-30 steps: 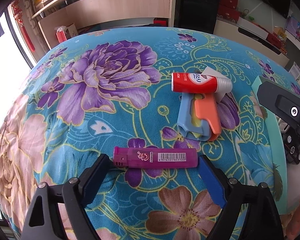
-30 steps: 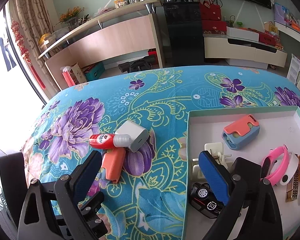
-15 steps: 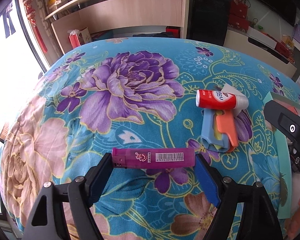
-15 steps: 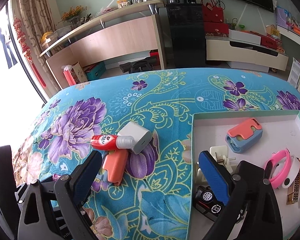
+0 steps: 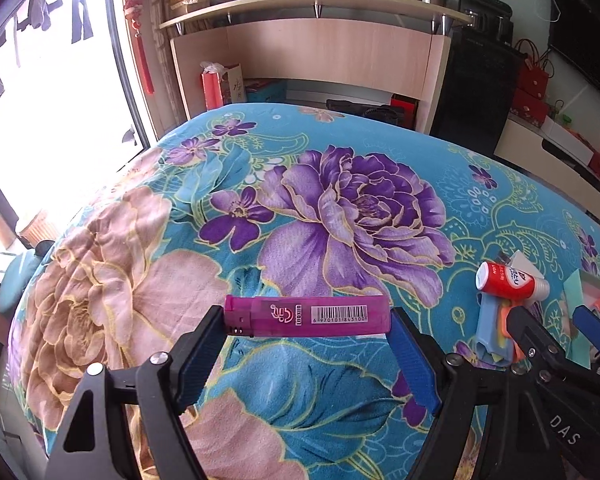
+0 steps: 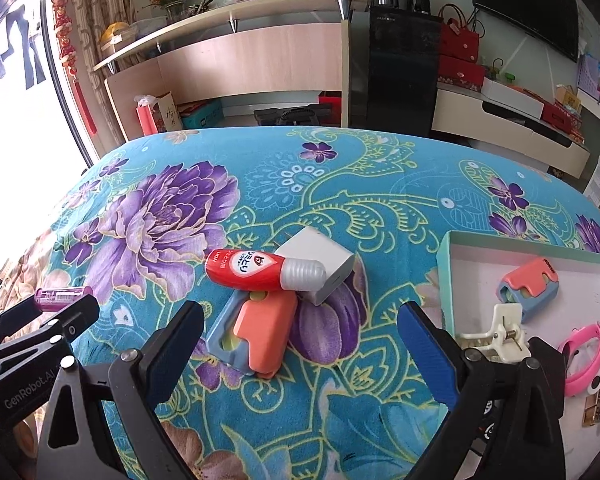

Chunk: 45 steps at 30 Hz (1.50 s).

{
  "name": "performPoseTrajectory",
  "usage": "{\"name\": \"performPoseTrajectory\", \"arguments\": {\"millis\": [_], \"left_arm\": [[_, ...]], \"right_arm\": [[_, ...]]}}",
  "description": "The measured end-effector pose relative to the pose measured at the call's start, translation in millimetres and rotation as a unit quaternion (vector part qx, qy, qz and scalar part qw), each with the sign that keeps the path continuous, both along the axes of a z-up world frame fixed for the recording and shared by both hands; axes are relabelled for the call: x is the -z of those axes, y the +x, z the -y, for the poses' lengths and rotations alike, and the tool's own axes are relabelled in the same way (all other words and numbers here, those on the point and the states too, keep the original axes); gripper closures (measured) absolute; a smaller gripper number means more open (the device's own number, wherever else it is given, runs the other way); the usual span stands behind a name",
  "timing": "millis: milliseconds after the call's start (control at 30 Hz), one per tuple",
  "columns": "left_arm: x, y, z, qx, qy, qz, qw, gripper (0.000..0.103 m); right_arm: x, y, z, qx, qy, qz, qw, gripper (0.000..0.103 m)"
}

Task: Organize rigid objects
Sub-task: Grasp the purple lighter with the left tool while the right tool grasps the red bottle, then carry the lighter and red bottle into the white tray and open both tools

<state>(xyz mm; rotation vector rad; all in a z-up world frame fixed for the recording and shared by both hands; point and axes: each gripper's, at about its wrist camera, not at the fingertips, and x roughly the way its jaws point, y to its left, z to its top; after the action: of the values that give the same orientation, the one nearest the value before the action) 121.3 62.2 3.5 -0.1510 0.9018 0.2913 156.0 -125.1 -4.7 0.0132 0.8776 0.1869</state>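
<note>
Lifted off the floral cloth since earlier: purple lighter, clamped endwise in left gripper, jaws narrowed onto it. Right gripper open, empty, above orange-blue toy; tray to its right

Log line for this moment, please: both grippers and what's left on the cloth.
left gripper: shut on purple lighter | right gripper: open over orange-blue toy | red bottle, white charger: outside tray

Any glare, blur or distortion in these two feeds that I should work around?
Left wrist view: the window is blown out white, fisheye bows the table, the lighter reads sharp. Right wrist view: same window glare on the left, the red bottle crisp.
</note>
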Motion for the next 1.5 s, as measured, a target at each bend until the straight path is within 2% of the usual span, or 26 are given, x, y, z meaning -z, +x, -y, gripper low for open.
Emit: {"name": "performPoseTrajectory", "arguments": {"millis": [300,533,700,800,1100,1333,1500], "left_arm": [[11.4,1.9,-27.2,-0.027,-0.033,-0.007,0.9991,0.020],[16.6,2.8,-34.9,-0.034,-0.043,-0.012,0.9984,0.020],[17.7,4.6,-34.2,-0.030,-0.044,-0.014,0.9985,0.020],[17.1,5.0,-31.2,-0.026,-0.040,-0.014,0.9987,0.020],[11.2,5.0,-22.6,-0.017,-0.031,-0.009,0.9993,0.020],[-4.8,0.5,-12.5,-0.004,-0.017,0.008,0.9998,0.020],[-18.1,-2.6,-1.1,0.008,-0.005,0.024,0.9997,0.020]], "right_arm": [[16.8,18.8,-35.2,-0.010,-0.045,-0.009,0.999,0.006],[19.6,34.5,-36.8,0.017,-0.035,-0.012,0.999,0.006],[17.5,33.5,-39.4,0.020,-0.045,-0.005,0.999,0.017],[16.3,32.8,-36.9,0.022,-0.044,-0.004,0.999,0.024],[13.2,28.9,-28.6,0.021,-0.034,-0.008,0.999,0.024],[-11.0,6.6,-4.8,0.041,-0.022,0.008,0.999,0.024],[-24.2,-16.9,26.5,0.075,-0.022,0.009,0.997,0.024]]}}
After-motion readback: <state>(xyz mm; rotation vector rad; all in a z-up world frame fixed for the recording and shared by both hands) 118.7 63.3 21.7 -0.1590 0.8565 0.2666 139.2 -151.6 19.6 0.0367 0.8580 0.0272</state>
